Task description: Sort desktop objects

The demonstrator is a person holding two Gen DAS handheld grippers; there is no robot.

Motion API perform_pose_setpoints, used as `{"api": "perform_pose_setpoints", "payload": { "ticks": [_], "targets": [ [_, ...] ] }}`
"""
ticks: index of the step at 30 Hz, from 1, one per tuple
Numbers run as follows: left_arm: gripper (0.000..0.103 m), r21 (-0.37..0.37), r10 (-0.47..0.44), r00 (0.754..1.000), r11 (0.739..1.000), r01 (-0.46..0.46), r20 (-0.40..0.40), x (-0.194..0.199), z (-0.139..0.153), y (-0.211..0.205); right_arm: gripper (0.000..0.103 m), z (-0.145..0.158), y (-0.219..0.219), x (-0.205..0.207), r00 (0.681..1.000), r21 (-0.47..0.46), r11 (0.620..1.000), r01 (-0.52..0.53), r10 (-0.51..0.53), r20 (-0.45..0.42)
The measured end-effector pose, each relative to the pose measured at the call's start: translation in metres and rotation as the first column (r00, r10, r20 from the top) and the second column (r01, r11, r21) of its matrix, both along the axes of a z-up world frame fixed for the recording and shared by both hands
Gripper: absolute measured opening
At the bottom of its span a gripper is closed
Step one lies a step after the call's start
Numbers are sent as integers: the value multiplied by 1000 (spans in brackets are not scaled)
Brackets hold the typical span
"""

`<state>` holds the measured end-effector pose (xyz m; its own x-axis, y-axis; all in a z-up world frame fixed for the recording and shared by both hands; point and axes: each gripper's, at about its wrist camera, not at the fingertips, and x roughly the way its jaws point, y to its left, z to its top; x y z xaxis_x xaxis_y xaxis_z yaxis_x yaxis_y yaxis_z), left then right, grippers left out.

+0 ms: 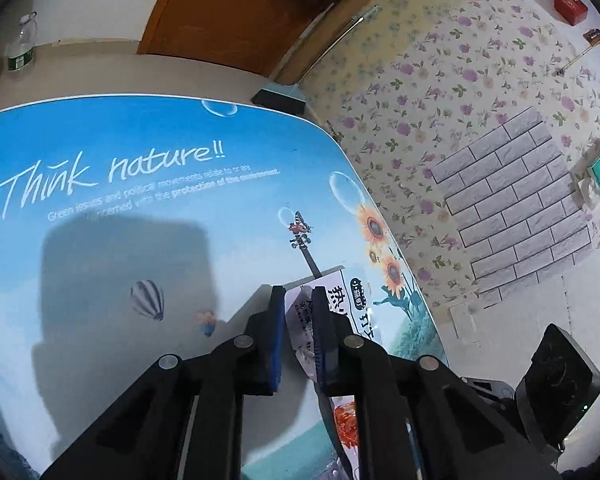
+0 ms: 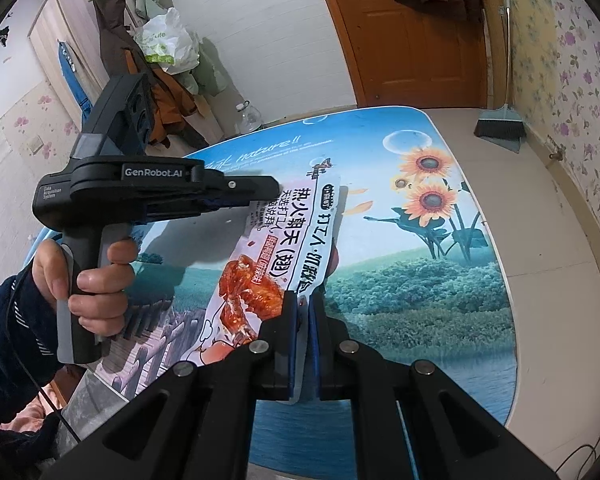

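Packet (image 2: pixel 276 256) hangs over the surface (image 2: pixel 440 280), left gripper (image 1: pixel 298 300) pinching its 12 o'clock end, right gripper (image 2: pixel 303 304) clamped at 6. Best lower both ends level, then release one gripper first.

white snack packet (image 2: pixel 268 248) with red print, blue sunflower-patterned table (image 2: pixel 440 280)

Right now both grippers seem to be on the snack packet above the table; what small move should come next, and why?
Probably release one end. The left gripper pinches the snack packet at its top edge, and the right gripper clamps its lower edge, so it hangs stretched between them above the table. Opening the left gripper would let the right one carry it off for sorting.
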<state>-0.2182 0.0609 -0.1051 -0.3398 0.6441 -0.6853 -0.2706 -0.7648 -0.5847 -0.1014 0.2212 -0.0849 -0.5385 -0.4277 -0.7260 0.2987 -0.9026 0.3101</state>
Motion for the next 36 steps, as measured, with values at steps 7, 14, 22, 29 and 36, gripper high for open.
{"api": "perform_pose_setpoints", "payload": {
  "ticks": [7,14,22,29,36],
  "targets": [
    [9,-10,16,999,1000,-17,-46,11,8,1,6,1,1,-1,1000,13,1000,5,-6,5],
    [9,-12,34,998,999,-35,-60,16,15,-5,6,6,1,0,1000,13,1000,10,-10,1],
    [9,-60,42,990,997,-50,-132,23,37,-5,6,24,-3,0,999,30,1000,6,-5,-37],
    [9,-89,34,984,995,-50,-174,33,52,-3,6,36,-6,6,999,47,999,8,-6,-54],
    [9,-96,34,978,994,-54,-204,44,65,-7,6,46,-11,14,997,56,998,8,-4,-73]
  ]
}}
